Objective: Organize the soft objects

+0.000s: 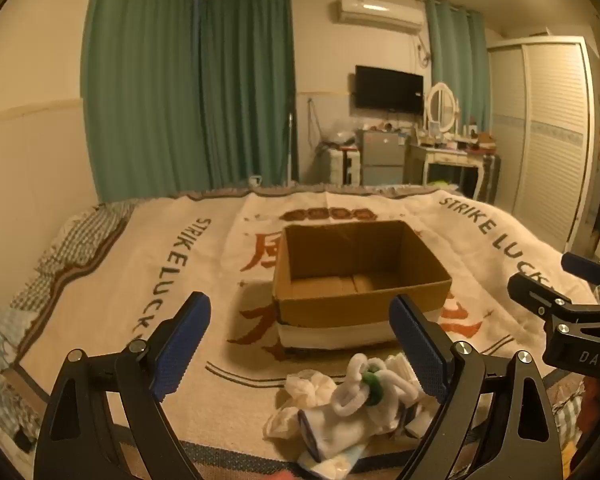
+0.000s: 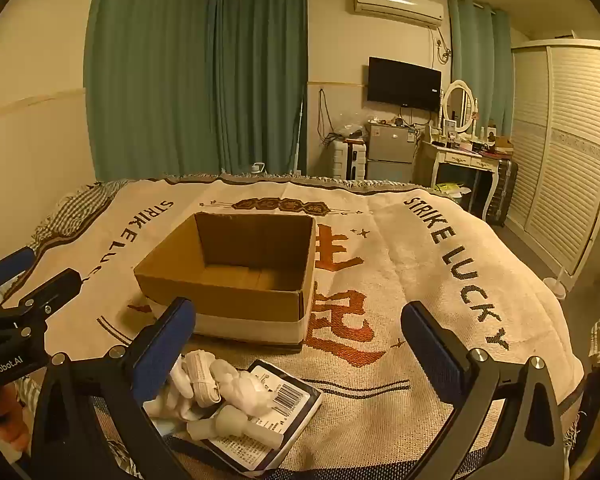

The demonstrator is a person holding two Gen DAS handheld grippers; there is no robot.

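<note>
An open, empty cardboard box (image 1: 359,308) (image 2: 236,308) stands on the bed's printed blanket (image 1: 204,280) (image 2: 419,272). In front of it lies a pile of white soft items (image 1: 347,404) (image 2: 220,384), with a white fuzzy loop toy with a green bead (image 1: 373,384) and a flat packet with a barcode (image 2: 288,404). My left gripper (image 1: 300,340) is open above the near edge, the pile just below its right finger. My right gripper (image 2: 300,344) is open, the pile below its left finger. Each gripper shows at the edge of the other's view.
The bed fills the foreground, with checked bedding (image 1: 80,236) at its left. Beyond it are green curtains (image 1: 188,92), a wall TV (image 1: 387,88), a small fridge (image 2: 391,152), a dressing table (image 2: 463,160) and a white wardrobe (image 2: 559,152).
</note>
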